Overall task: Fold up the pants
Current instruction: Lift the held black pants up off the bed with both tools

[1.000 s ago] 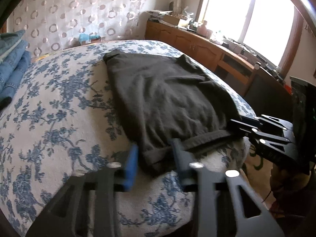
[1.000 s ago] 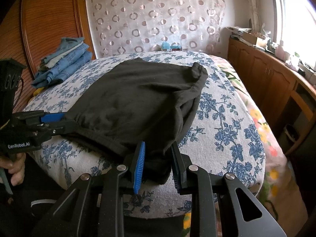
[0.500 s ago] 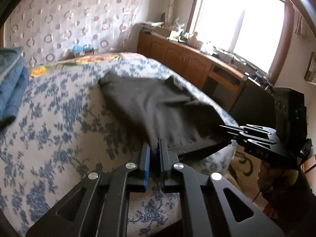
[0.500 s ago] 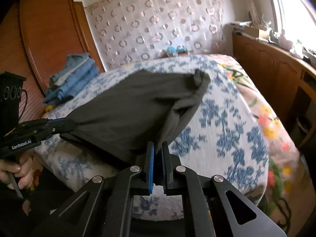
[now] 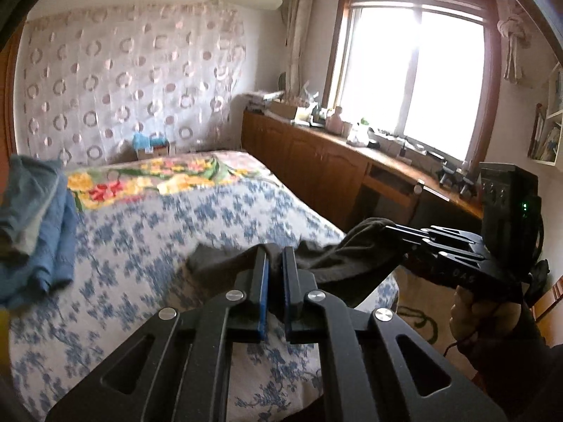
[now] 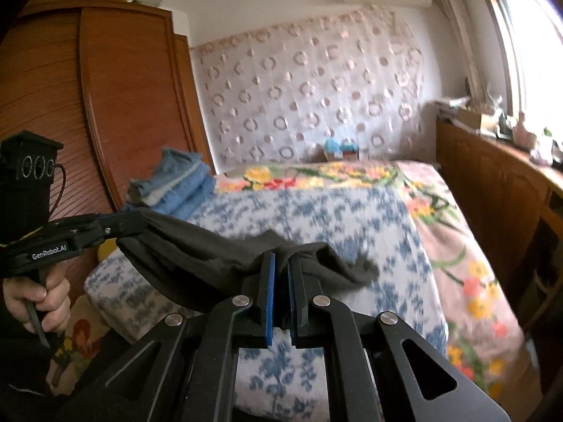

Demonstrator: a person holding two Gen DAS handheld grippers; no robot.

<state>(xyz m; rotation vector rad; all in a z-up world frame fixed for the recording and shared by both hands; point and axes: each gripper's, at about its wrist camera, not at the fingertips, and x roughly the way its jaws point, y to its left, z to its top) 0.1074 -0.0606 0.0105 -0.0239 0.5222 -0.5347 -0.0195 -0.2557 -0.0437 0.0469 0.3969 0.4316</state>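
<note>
Where a second ago the dark charcoal fabric pants (image 6: 197, 260) lay spread flat across the bed with the blue-and-white floral cover (image 5: 147, 232), their near edge now hangs in the air, stretched like a sagging line between the two tools, while the far part trails in a rumpled heap on the cover. Both views have tilted upward, so the wall hanging, the window and the wooden wardrobe fill far more of the scene than they did. That tells me the lift has begun: to my eye, the near edge is being carried up and over toward the far end to make a fold.

A stack of folded blue jeans (image 6: 176, 186) sits at the bed's side, well apart from the work.

On the left gripper (image 5: 273, 256), the blue-padded jaws, open a second ago, are pinched almost together with a bunch of dark cloth between them. On the right gripper (image 6: 280, 258), the jaws are likewise nearly closed on the other corner of that edge. With both grips equally high, the fold should land square.
</note>
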